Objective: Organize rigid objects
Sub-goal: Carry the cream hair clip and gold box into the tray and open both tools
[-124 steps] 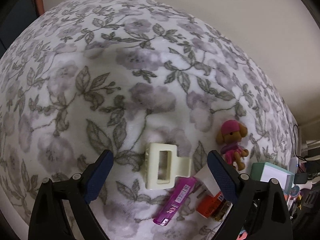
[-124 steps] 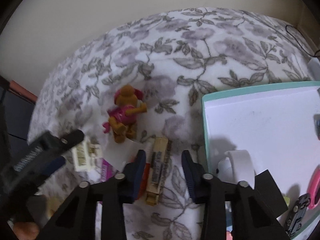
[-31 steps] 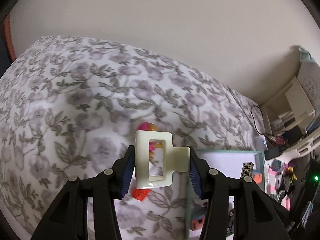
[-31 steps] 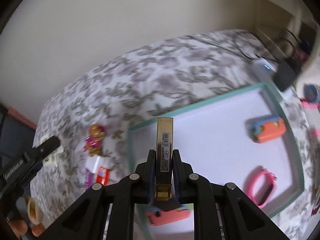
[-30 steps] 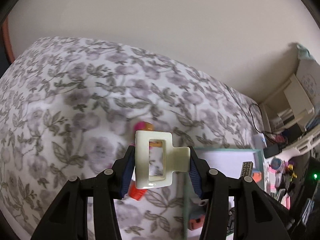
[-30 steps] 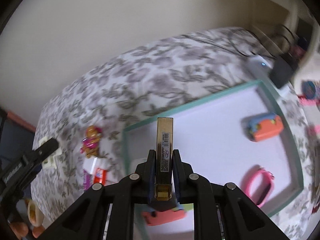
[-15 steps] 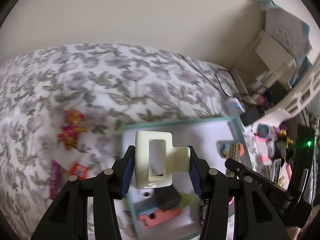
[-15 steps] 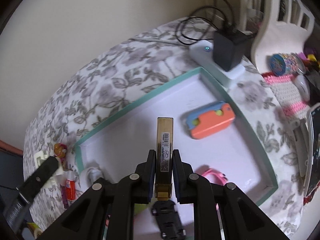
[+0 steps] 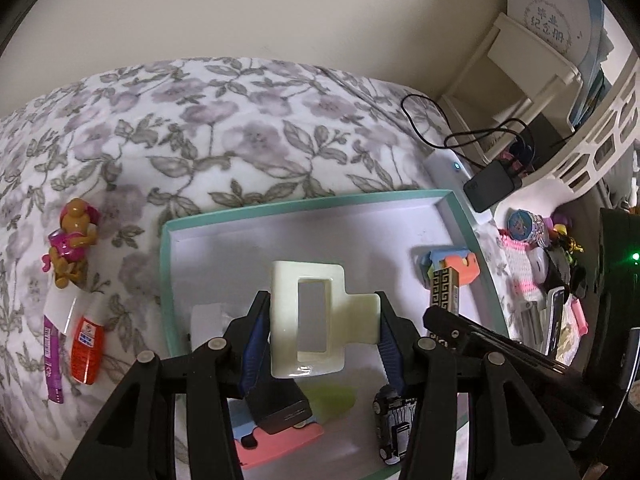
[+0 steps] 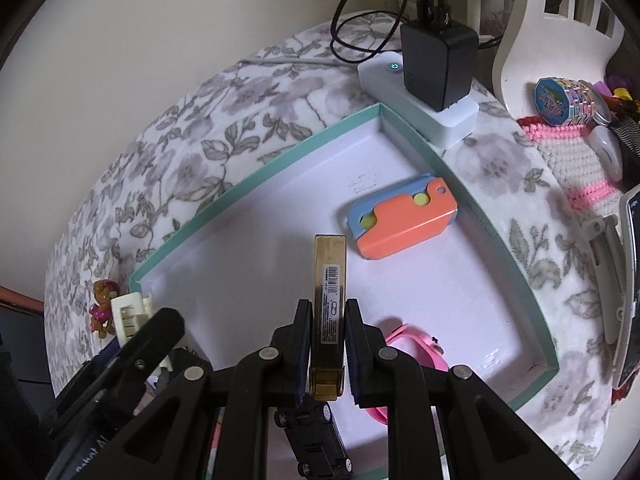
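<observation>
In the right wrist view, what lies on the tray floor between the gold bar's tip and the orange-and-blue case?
Nothing: between the gold bar and the orange-and-blue case, the right wrist view shows only the tray's bare white floor.

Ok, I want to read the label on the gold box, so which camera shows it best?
The right wrist view: the gold box runs lengthwise between the right gripper pads, its barcode side facing the camera. The left wrist view shows only its patterned end poking up over the tray.

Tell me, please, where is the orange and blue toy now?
The orange and blue toy lies inside the teal tray, near its far right corner, beyond the gold case.
</observation>
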A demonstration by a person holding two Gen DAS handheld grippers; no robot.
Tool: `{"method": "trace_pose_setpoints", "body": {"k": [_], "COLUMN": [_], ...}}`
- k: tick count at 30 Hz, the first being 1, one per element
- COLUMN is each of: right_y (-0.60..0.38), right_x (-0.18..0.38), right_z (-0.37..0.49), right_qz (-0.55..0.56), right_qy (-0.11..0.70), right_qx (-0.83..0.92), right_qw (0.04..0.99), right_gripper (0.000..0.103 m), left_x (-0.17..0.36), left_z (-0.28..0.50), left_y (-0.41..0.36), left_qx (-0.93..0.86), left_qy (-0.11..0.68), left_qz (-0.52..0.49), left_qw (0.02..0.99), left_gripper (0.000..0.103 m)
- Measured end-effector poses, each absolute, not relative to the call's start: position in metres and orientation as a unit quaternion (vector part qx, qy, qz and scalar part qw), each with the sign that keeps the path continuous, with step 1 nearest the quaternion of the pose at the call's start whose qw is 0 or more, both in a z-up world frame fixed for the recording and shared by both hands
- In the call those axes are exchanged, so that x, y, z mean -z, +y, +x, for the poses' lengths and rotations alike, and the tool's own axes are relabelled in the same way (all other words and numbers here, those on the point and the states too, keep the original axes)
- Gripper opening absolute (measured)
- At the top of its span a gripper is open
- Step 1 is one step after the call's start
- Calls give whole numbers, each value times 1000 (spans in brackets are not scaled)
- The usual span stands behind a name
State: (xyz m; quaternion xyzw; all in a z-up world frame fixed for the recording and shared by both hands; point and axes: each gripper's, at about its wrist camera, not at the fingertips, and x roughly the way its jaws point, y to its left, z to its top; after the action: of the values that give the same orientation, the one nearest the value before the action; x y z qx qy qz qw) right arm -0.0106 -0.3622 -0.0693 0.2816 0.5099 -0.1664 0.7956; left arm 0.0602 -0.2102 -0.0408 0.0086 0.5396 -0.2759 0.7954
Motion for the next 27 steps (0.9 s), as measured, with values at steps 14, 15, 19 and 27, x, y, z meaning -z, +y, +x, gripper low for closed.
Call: {"method": "trace_pose_setpoints", "body": {"k": [14,15,19,27], "right_y": [-358,-358,-358,-357], "right_x": [76,77,82,87], "right_z": [-6,-6,-5,-4], "right_qz": [279,281,285,286], "right_qy": [524,524,530,537], "right_qx": [159,157,156,155], "right_qw": [789,788,783,778], "right_gripper": [17,17,17,18], "left_x": [50,50,51,49], "left_z": [60,60,61,62], "left_y": [-214,-214,-214,-211], "left_qx": [273,272,270,261], "left_qy": [555,555,559,560], "left_qz": [19,19,21,27], "left_qw": [786,786,784,786], "left_gripper": [52,52,54,54]}}
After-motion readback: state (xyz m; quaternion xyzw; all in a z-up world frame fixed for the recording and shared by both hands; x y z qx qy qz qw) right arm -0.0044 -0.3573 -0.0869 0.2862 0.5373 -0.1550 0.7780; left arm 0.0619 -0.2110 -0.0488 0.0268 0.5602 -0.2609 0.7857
